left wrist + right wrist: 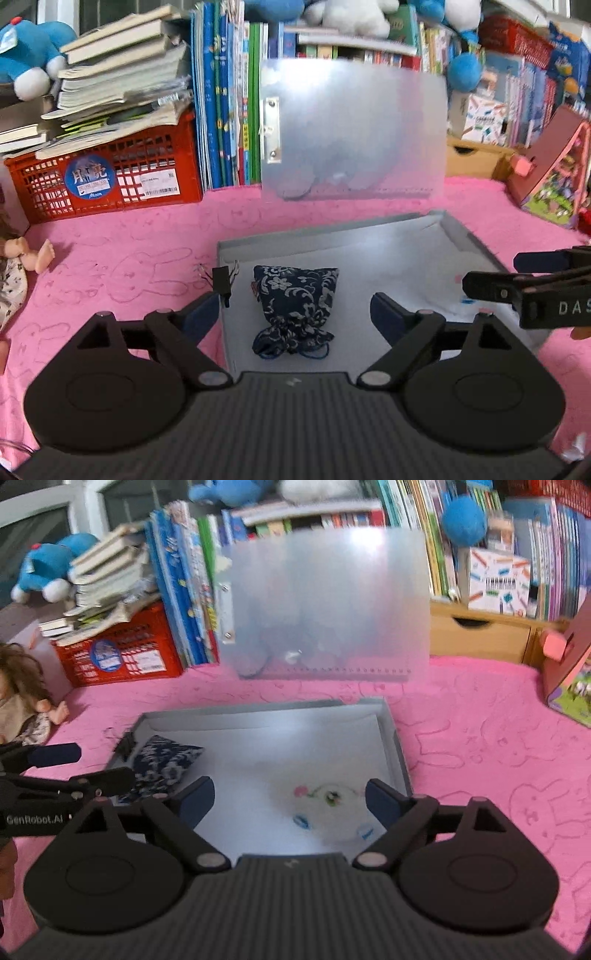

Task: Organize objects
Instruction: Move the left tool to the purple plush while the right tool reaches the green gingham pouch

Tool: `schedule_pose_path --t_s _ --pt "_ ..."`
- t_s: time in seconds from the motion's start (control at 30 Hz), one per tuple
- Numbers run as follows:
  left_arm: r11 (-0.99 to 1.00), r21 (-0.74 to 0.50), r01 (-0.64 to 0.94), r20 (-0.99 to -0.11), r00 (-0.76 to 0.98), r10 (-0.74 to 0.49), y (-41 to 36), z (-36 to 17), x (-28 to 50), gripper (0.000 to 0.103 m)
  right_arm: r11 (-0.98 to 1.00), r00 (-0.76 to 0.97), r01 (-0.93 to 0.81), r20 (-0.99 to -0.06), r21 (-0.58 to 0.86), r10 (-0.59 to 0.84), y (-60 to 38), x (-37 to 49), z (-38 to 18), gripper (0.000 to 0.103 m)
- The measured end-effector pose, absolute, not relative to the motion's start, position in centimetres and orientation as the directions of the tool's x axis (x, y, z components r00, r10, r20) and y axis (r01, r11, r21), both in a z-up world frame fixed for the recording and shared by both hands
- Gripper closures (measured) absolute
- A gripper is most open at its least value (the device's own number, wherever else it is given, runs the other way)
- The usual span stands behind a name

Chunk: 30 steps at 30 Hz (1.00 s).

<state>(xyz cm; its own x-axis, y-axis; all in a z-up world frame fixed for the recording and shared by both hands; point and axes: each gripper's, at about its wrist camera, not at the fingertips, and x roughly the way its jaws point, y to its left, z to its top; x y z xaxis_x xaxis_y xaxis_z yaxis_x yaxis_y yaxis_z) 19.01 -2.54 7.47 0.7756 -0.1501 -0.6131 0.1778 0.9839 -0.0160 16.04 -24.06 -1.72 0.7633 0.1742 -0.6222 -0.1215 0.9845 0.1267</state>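
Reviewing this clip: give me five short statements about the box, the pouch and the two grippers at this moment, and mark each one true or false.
1. The blue floral pouch lies inside the open grey box. True.
2. The left gripper is clamped on the pouch. False: its jaws stand wide apart, clear of the pouch on both sides.
3. The translucent lid covers the box. False: it stands upright behind the box, against the books.
4. The right gripper is open and holds nothing. True.
5. The box rests on a green cloth. False: the cloth is pink.
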Motion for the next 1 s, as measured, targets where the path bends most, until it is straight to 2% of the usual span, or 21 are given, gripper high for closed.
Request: schedule_pose_path --t_s 0.3,0.7,1.0 --pt "0.976 -0.048 0.211 -0.57 0.797 -0.2 -1.5 8.3 13.1 0.01 0.977 0.805 -0.185 -0.554 0.105 0.212 -22.8 10.3 0.0 0.006" --pt "0.974 -0.059 0.217 -0.514 0.83 -0.216 0.0 7.4 5.5 0.009 0.977 0.841 -0.208 -0.5 0.055 0.207 -20.6 3.0 -1.6 0.003" --pt "0.981 -0.04 0.19 -0.533 0.826 -0.182 1.2 4.7 0.6 0.008 0.974 0.837 -0.227 -0.511 -0.001 0.195 -19.1 -0.6 -3.8 0.002"
